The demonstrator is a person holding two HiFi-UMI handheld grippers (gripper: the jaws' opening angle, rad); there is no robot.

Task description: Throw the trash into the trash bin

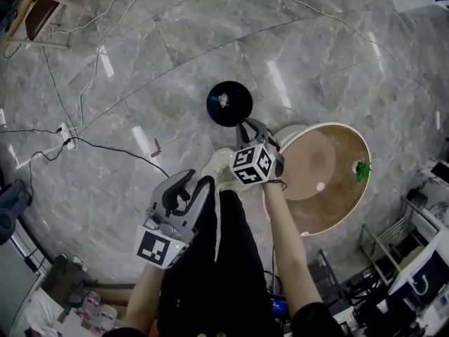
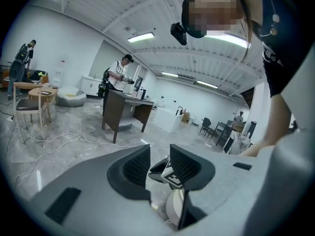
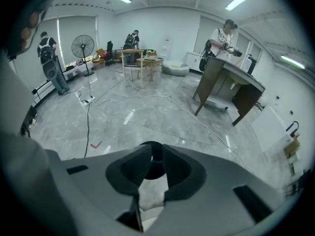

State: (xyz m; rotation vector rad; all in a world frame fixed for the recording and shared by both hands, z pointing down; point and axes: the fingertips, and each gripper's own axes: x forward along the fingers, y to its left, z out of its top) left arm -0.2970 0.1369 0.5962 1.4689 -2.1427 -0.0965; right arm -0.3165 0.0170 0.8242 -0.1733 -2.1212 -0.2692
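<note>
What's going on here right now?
A person stands over a black trash bin on the marble floor, with a gripper in each hand. The right gripper points down toward the bin, its jaws apart with nothing between them. A small white scrap lies inside the bin. The left gripper is held back by the person's leg, also open and empty. A round table stands beside them.

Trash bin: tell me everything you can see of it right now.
The trash bin is a small, round, black, open-topped container. It stands upright on the grey marble floor and is seen from above. A small white scrap lies inside, near the middle. The bin stands apart from the round table. The right gripper hangs at its near edge, jaws apart and empty; contact with the rim cannot be told.
</note>
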